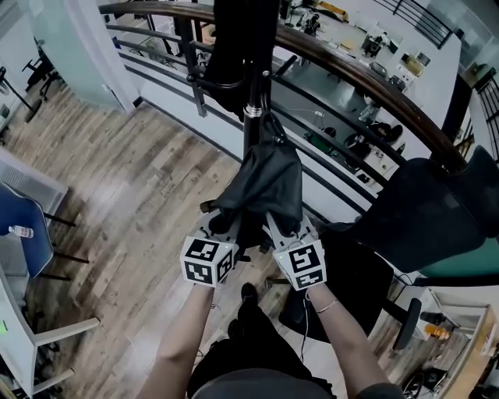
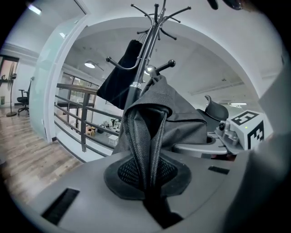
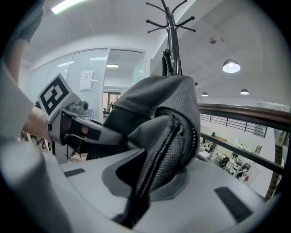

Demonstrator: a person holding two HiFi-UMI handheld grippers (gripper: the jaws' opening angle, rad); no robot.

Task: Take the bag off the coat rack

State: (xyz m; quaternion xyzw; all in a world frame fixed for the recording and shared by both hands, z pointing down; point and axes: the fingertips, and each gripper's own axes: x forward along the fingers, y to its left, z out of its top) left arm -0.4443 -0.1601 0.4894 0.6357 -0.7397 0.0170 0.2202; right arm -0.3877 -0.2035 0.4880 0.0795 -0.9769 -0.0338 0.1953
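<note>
The dark bag hangs from a low hook on the coat rack. Below that hook, the left gripper pinches the bag's cloth. The right gripper pinches it too, close beside.

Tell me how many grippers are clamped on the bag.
2. The left gripper pinches the grey bag at its lower left edge; the right gripper pinches its lower right edge. Neither is hidden.

We saw bright, even indoor light. In the right gripper view a round ceiling lamp glared at two o'clock, a strip light at eleven. Both gripper views bowed toward black corners, the nearest foreground soft. The dark bag lost detail.
</note>
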